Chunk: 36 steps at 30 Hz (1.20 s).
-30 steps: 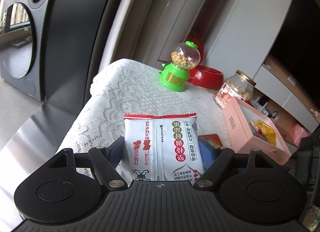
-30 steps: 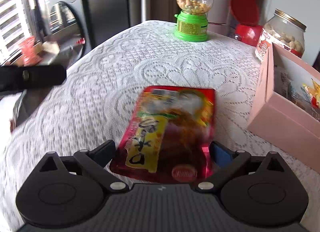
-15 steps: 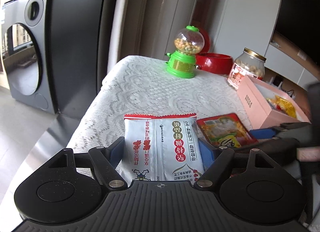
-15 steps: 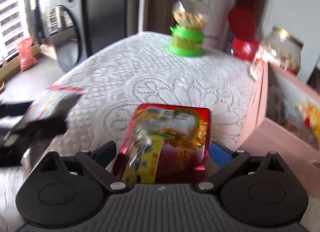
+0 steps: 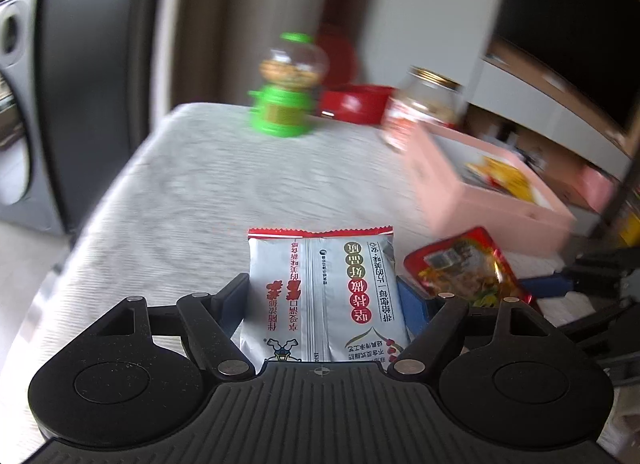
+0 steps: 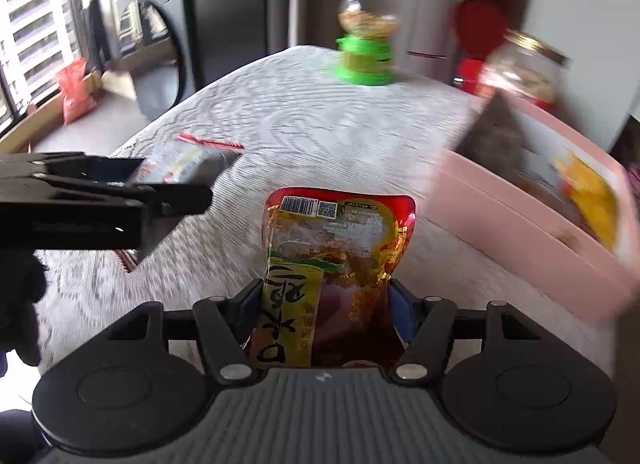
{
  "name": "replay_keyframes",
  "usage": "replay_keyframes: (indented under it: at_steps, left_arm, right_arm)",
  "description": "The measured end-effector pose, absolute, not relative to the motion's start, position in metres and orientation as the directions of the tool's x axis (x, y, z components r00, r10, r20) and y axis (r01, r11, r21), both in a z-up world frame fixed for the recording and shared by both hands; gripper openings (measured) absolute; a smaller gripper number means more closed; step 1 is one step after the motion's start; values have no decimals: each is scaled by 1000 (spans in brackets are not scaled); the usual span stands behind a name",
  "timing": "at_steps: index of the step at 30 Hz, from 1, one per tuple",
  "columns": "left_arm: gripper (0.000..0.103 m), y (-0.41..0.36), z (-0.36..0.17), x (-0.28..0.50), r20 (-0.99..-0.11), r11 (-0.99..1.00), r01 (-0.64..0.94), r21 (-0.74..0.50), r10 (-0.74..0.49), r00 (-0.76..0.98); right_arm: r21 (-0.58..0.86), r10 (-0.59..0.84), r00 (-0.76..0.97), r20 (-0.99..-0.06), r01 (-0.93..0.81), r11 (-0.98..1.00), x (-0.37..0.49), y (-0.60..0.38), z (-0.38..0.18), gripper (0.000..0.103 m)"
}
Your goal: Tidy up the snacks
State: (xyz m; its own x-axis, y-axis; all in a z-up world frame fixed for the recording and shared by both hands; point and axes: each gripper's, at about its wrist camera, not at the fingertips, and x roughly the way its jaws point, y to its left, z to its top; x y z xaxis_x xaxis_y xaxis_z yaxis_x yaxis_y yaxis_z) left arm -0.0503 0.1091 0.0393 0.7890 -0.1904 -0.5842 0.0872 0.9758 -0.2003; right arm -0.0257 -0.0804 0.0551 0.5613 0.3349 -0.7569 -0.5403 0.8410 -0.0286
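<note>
My left claw (image 5: 322,296) is clamped on the white snack packet (image 5: 320,292), its blue pads pressed against both edges; the packet stands up between the fingers with its red crimped top edge uppermost and the printing upside down to my camera. My right claw (image 6: 326,304) has just been closing, and it now pinches the red snack pouch (image 6: 336,260) — the foil is squeezed narrow where the pads bite, and the barcode end sticks up clear of the cloth. In the left wrist view the same pouch (image 5: 466,268) shows just to the right of the white packet, tilted, with the right claw's blue finger beside it.

Both packets hang over the bench (image 6: 304,120), which is covered in a white lace cloth. The pink box (image 6: 520,200) sits open at the right side of the bench, close to the red pouch, with yellow-wrapped snacks already inside. Beyond it stands a glass jar (image 6: 528,64) with a gold lid, touching or nearly touching the box's far corner — the blur keeps me from telling which. A green candy dispenser (image 6: 366,36) stands at the far edge, with a red container (image 5: 356,102) just beside it.
</note>
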Motion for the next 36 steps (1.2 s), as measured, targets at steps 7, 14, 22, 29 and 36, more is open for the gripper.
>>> replay_keyframes:
  at_steps: [7, 14, 22, 29, 36]
  left_arm:
    - [82, 23, 42, -58, -619, 942, 316, -108, -313, 720]
    - [82, -38, 51, -56, -646, 892, 444, -84, -388, 657]
    - [82, -56, 68, -2, -719, 877, 436, -202, -435, 542]
    - [82, -62, 132, 48, -604, 897, 399, -192, -428, 672]
    - [82, -99, 134, 127, -581, 909, 409, -83, -378, 721]
  right_arm:
    - [-130, 188, 700, -689, -375, 918, -51, -161, 66, 65]
    - [59, 200, 736, -646, -213, 975, -67, -236, 54, 65]
    - [43, 151, 788, -597, -156, 987, -77, -254, 48, 66]
    - [87, 172, 813, -557, -149, 985, -80, -271, 53, 66]
    - [100, 181, 797, -576, -151, 983, -70, -267, 46, 66]
